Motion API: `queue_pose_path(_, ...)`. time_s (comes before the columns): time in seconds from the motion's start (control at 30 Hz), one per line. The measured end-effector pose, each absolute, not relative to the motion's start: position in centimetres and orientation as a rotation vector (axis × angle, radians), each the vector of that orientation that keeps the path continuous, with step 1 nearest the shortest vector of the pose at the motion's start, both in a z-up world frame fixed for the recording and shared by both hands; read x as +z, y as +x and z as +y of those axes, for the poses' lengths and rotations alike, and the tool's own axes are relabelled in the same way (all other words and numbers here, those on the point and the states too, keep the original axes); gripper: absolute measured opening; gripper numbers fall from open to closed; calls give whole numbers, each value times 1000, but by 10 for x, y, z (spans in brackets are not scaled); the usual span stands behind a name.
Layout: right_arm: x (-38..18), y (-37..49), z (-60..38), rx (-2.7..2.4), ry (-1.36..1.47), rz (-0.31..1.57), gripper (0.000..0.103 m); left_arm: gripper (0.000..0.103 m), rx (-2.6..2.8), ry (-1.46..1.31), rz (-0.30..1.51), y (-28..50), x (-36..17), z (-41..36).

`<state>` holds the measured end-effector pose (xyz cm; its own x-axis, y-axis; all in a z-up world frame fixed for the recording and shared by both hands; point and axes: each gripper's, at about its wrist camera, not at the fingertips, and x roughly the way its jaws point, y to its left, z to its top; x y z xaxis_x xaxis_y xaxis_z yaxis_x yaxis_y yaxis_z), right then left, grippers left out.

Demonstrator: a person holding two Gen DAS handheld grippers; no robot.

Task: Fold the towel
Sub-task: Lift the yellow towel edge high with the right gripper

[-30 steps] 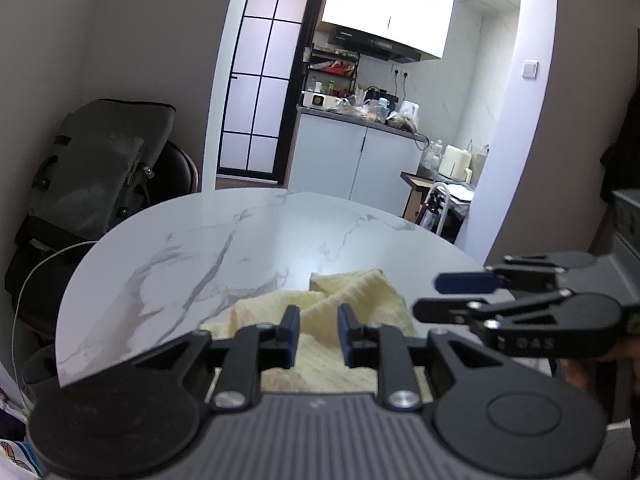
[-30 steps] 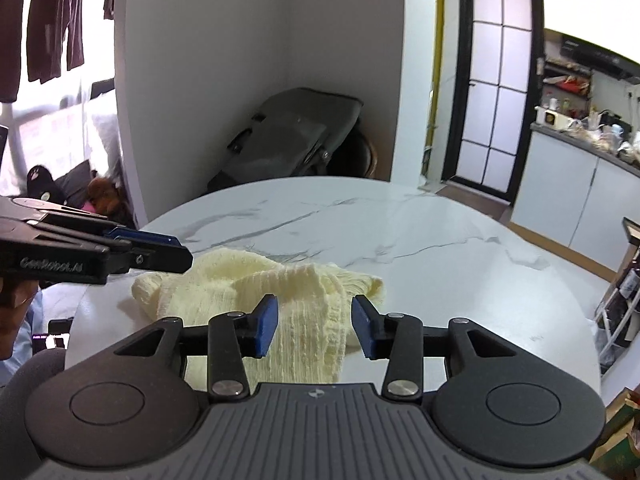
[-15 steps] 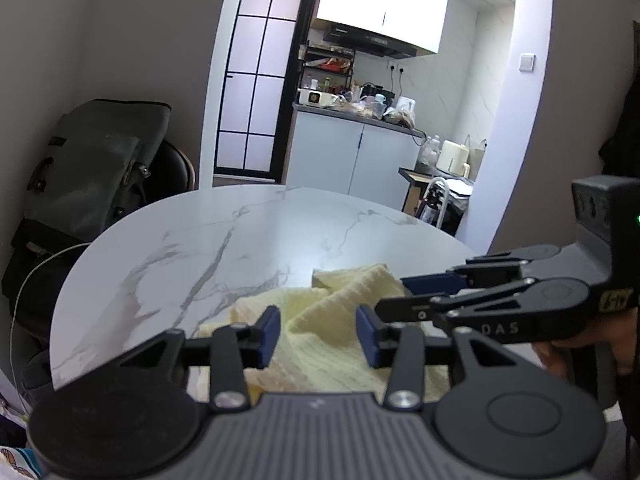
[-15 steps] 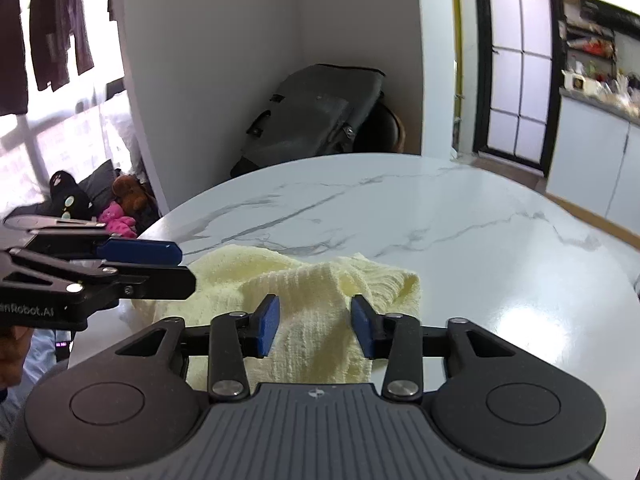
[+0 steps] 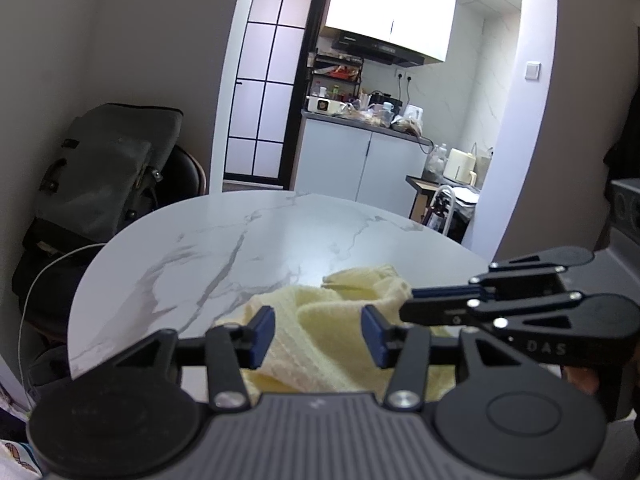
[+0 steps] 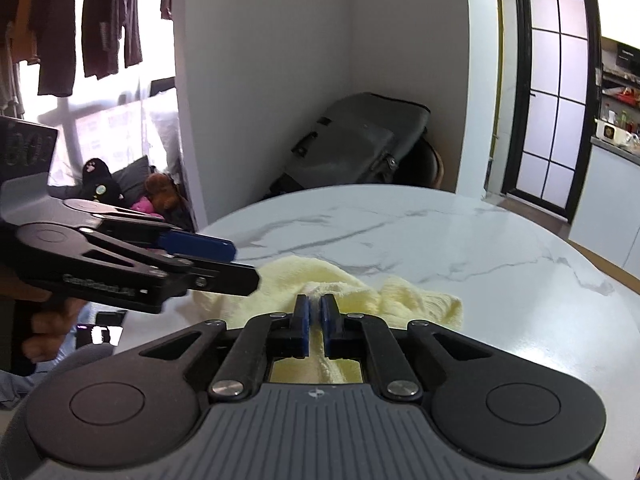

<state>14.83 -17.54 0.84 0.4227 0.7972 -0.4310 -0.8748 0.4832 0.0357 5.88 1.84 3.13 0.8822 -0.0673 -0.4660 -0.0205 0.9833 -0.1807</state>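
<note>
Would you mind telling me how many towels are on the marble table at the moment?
1. A single crumpled yellow towel lies near the front edge of the marble table, with the right gripper pinching a fold of it and the left gripper open over it.

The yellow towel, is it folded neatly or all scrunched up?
Scrunched up. The pale yellow towel lies in lumpy bunches on the white marble table, with no flat, even layers.

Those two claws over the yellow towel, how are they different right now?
The left claw stands wide open with the towel showing between its blue pads; the right claw is pinched shut on a towel fold. The left claw grips nothing; the right claw holds cloth. Both are black with blue pads, over the same crumpled towel on the marble table.
</note>
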Motion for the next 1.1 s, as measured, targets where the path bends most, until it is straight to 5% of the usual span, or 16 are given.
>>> queue_pose_path(0.63,54,145,-198,997,-96,295,6,54,-18,-186,456,40,46,15)
queue_pose_path(1.1,164,120,-211,887,-176,56,6,55,1,-216,418,17,60,32)
